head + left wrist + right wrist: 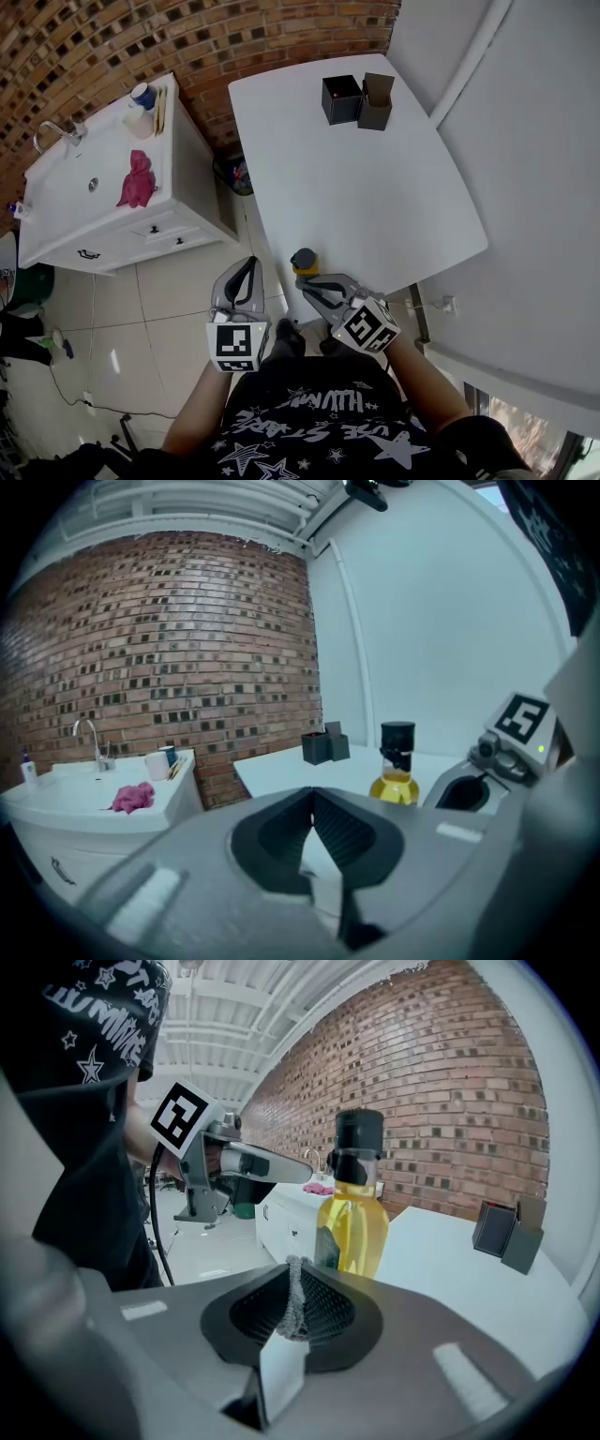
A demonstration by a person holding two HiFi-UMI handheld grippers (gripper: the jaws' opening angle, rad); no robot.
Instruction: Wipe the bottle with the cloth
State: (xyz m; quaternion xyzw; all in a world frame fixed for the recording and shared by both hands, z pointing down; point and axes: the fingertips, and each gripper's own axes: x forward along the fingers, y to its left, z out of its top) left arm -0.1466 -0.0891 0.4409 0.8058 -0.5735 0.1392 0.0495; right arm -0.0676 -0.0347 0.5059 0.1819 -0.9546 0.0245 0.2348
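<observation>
The left tool (pixel 312 801) is clenched, its ribbed black pads meeting along one line with nothing between them. It is held level over the tiled floor (pixel 159 300), off the near edge of the white surface (pixel 375 206), and it touches nothing.

The right tool (pixel 295 1277) is clenched too. A thin grey strip (pixel 296 1302) of woven stuff is pinched between its pads; what it belongs to cannot be told. This tool is tilted a little downward, just beside the left one.

The bottle (pixel 354 1224) stands upright just ahead of the right tool's tip, at the near corner of the surface, apart from both tools. It has a black cap, a dark label and yellow liquid inside.

At the far end of the surface two dark boxes (pixel 341 98) stand side by side, touching.

Well apart to the left, against the brick wall (pixel 187 37), is a white sink cabinet (pixel 66 216) with a tap (pixel 56 131). A crumpled pink cloth (pixel 137 180) lies on its top beside the basin, and cups (pixel 141 108) stand at its far corner.
</observation>
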